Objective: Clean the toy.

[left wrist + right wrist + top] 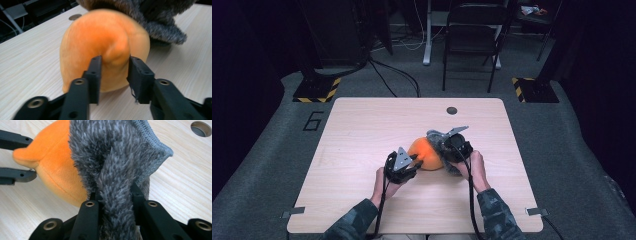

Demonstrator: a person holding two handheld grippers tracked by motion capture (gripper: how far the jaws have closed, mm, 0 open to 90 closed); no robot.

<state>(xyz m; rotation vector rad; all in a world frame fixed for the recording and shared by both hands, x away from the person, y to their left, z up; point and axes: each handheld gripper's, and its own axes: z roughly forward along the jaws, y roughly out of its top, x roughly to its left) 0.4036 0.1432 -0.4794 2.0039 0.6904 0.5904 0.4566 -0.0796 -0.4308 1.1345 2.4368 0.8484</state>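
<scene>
An orange plush toy (pixel 426 152) lies near the middle of the wooden table (pixel 362 130), with a grey furry cloth (pixel 437 137) over its far right side. My left gripper (pixel 416 160) comes in from the left. In the left gripper view its jaws stand on either side of a rounded nub of the orange plush (pixel 110 37) without squeezing it, so the left gripper (pixel 115 67) is open. My right gripper (pixel 116 192) is shut on a fold of the grey furry cloth (pixel 112 157), lifting it off the orange plush (pixel 55 162). The left gripper (pixel 34 158) shows at that view's left edge.
A round cable hole (pixel 452 110) sits in the table's far side, behind the toy. Beyond the table stand a black chair (pixel 472 35) and a desk leg with cables on the grey floor. Bare tabletop lies to the left and in front of the hands.
</scene>
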